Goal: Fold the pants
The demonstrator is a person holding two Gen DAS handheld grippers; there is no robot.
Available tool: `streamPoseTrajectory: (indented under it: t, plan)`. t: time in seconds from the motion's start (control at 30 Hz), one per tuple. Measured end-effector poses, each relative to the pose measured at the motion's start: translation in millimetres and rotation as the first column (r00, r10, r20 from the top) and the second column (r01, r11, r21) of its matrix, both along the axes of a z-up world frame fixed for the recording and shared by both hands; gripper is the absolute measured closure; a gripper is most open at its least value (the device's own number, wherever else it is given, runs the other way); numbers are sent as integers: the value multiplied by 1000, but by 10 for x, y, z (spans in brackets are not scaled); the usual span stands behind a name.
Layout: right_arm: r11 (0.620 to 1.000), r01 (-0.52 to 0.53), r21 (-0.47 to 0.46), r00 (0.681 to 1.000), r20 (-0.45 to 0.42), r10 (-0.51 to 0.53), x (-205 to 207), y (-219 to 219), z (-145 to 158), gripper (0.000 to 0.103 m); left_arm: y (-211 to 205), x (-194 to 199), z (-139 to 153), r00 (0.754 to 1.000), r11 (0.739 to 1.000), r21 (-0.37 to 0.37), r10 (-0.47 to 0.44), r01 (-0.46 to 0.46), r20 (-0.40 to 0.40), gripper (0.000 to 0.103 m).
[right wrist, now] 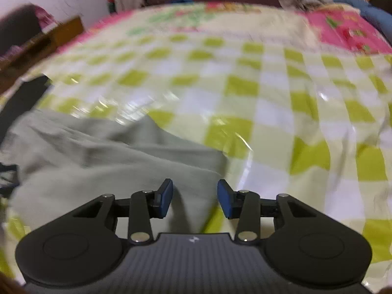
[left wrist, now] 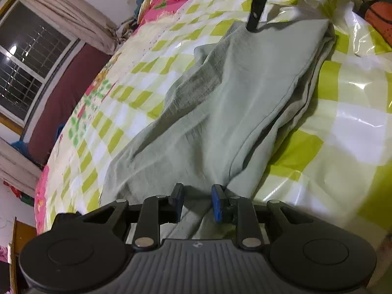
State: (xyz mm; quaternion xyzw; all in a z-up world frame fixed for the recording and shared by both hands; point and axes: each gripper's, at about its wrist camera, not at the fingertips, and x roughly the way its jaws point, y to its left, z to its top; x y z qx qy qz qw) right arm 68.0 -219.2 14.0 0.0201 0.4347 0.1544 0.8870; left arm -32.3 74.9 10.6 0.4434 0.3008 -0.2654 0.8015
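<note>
Two tongs hover over the grey-green pants [left wrist: 227,103], spread on the checked bedcover [left wrist: 343,122]: left gripper [left wrist: 197,202] and right gripper [right wrist: 194,198] parted, gripping nothing, apparently poised to fold.

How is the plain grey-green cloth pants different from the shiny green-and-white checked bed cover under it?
The grey-green cloth pants are one plain colour; the green-and-white checked bed cover has squares.
The pants look dull and soft, while the cover shines with glare.
The pants are much smaller, a folded, wrinkled bundle with layered edges; the cover spreads wide beneath them.
Both are soft things lying on the bed.
</note>
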Motion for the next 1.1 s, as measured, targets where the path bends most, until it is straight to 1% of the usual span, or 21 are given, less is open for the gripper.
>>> streamPoseTrajectory:
  t: [0.07,0.13,0.17,0.23,0.33,0.37,0.4,0.43,0.5,0.57,0.6,0.63,0.7,0.77,0.8,0.83,0.87,0.9,1.0,1.03,1.1]
  plan:
    - [997,-66,24,997,31,66,-112,141,88,61,23,-1,75,1000,1000,-9,10,-10,2,60]
    - [989,-147,16,987,64,145,-200,310,106,61,33,-7,135,999,999,-31,24,-24,22,60]
    - [987,-162,7,985,68,161,-185,380,88,61,28,3,164,999,998,-48,37,-36,29,59]
    - [985,-174,-9,982,73,175,-126,522,44,61,43,25,183,998,996,-64,57,-56,10,58]
    - [981,-192,-34,976,97,195,22,606,35,61,105,-40,165,999,998,-26,48,-49,-11,58]
    - [979,-197,-55,975,98,201,97,622,20,61,141,-69,170,999,999,-10,50,-50,-6,58]
    - [975,-210,-70,973,85,215,175,629,-13,61,171,-77,192,998,998,-10,58,-58,-1,58]
    - [971,-225,-76,970,77,230,210,645,-30,61,203,-75,246,997,996,-35,78,-78,3,58]
    - [960,-271,-68,959,70,276,269,686,-56,61,231,-18,374,994,985,-134,111,-108,11,57]
    - [951,-302,-73,951,54,306,317,740,-114,60,207,100,457,991,957,-259,131,-129,-10,51]
    - [947,-306,-97,950,32,310,368,776,-169,60,168,153,442,992,951,-283,123,-122,-14,50]
    - [945,-304,-119,952,10,307,424,796,-234,62,115,201,383,994,953,-284,111,-109,-9,50]
    - [946,-288,-150,957,-13,289,539,776,-356,64,30,296,191,995,966,-240,93,-95,-21,50]
    - [958,-266,-105,964,-26,265,636,677,-368,65,27,358,-44,991,981,-160,97,-110,-86,50]
    - [967,-243,-80,970,-34,241,677,615,-354,67,62,333,-78,993,982,-158,91,-103,-79,50]
    - [970,-230,-80,973,-36,228,691,583,-336,68,92,297,-68,993,981,-166,88,-99,-74,50]
    - [971,-223,-89,975,-31,221,671,564,-295,67,126,284,-38,992,980,-163,97,-110,-86,49]
    - [969,-232,-88,973,-13,231,619,560,-232,63,155,278,-5,989,979,-163,112,-127,-94,49]
    - [950,-312,-15,949,41,313,458,606,-30,64,232,236,107,986,971,-183,141,-155,-89,49]
    - [938,-347,-3,937,47,347,438,667,8,63,236,230,143,987,969,-196,138,-152,-82,48]
    - [911,-413,-12,909,49,413,451,819,15,63,211,225,164,990,967,-211,131,-140,-56,48]
